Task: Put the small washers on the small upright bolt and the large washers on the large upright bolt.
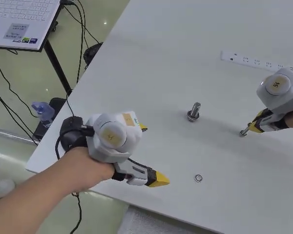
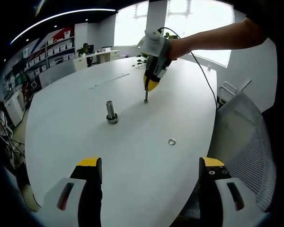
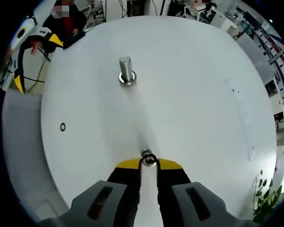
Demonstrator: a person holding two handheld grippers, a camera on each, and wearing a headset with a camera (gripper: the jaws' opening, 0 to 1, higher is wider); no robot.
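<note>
Loose washer: head view; lies flat on the tabletop near its front edge, well apart from both bolts.
Left hand-held gripper: head view; jaws spread, nothing between them. The loose washer lies just to the right of its lower yellow tip, much nearer this gripper than the other.
Right hand-held gripper: head view; tips at the small upright bolt, which stands to the right of the large upright bolt.
Left gripper view, bearing: loose washer ahead, between the lines of the two wide-apart jaws, a little toward the right jaw. The large upright bolt is beyond it to the left, and the small upright bolt is farther off.
Left gripper view, axis: washer flat, hole upward; judged to need a tips-down approach.
Right gripper view, jaws: drawn nearly together, pinching a small washer at the top of the small upright bolt, whose long axis points toward the camera.
Right gripper view, fit: cannot tell whether the ring sits round the thread.
Right gripper view, remainder: loose washer far left, near the tabletop edge.
</note>
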